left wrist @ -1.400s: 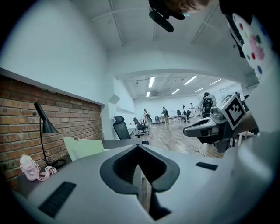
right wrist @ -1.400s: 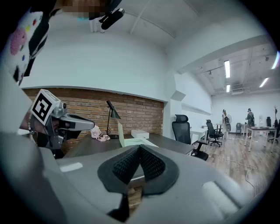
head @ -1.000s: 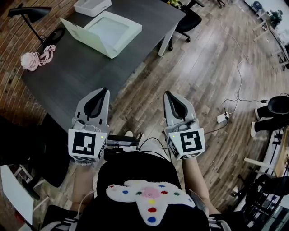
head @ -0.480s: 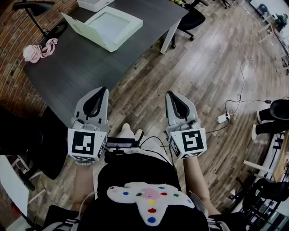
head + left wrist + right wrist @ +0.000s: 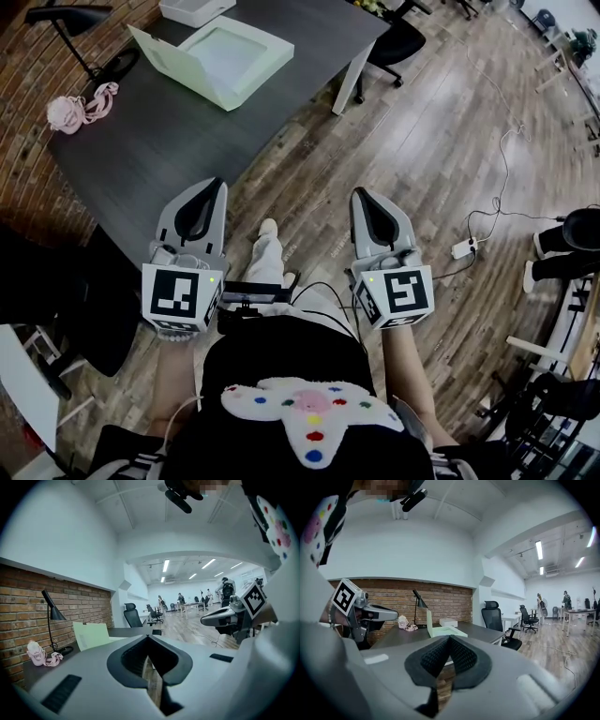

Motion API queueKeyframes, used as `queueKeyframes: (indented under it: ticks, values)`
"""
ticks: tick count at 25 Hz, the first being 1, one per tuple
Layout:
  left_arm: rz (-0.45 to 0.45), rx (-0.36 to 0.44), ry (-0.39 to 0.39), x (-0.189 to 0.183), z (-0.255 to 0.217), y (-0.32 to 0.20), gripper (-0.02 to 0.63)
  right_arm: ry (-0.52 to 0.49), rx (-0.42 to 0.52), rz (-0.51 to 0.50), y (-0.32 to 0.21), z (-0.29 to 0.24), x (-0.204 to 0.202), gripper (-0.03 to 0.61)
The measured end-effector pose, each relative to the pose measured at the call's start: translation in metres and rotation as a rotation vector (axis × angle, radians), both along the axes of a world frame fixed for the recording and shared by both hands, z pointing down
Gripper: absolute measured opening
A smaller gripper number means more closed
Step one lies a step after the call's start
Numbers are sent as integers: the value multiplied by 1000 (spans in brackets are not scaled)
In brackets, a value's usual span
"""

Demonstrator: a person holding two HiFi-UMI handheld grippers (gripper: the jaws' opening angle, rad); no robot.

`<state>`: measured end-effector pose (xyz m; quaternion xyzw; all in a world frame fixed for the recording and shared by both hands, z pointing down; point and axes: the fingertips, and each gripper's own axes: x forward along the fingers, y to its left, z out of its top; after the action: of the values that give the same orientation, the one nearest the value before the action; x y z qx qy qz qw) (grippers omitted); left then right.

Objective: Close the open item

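Head view only: full layout from above. Left gripper (image 5: 204, 190) at 7 o'clock by table's near edge, right gripper (image 5: 364, 199) at 5 o'clock over wood floor (image 5: 422, 141). Both low by the torso, well apart from the open box (image 5: 225, 61). Box at 11 o'clock on dark table (image 5: 169, 141), pale green, lid raised on its 9 o'clock side. Past it at 12, small white box (image 5: 192, 9). At 10 o'clock, pink bundle (image 5: 75, 110) w/ lamp (image 5: 66, 19) behind. Office chair (image 5: 394, 42) at 1 o'clock off table end, power strip (image 5: 461, 246) & cable at 3 o'clock, a shoe (image 5: 267, 228) btwn the grippers.

Left gripper view adds: jaws shut tight, pads meeting, nothing btwn. Brick wall (image 5: 23, 616) at 9 o'clock, distant people (image 5: 206, 595) at 1 o'clock. Only box lid visible, tray hidden behind gripper body.

Right gripper view adds: jaws likewise closed & empty. Box side-on at 12 o'clock just above pads, lid upright, tray open. Left gripper at 9 o'clock, covering part of table's near end.
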<state>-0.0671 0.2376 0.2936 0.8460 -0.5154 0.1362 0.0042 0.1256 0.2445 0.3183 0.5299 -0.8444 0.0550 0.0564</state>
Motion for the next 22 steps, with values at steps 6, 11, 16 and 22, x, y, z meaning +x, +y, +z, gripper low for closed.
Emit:
queueKeyframes:
  ticks: [6,11,16,22]
  values:
    - [-13,10,6,-7,1,-29,6,-5,11,16,-26,-3,-2,9]
    - [-1,9,6,-9,2,-61,8,5,10,32,-56,-2,-4,8]
    - [21,-1,7,-6,8,-97,8,17,8,43,-88,0,-3,9]
    - [46,-3,-1,-4,10,-142,7,31,-10,55,-129,4,-1,9]
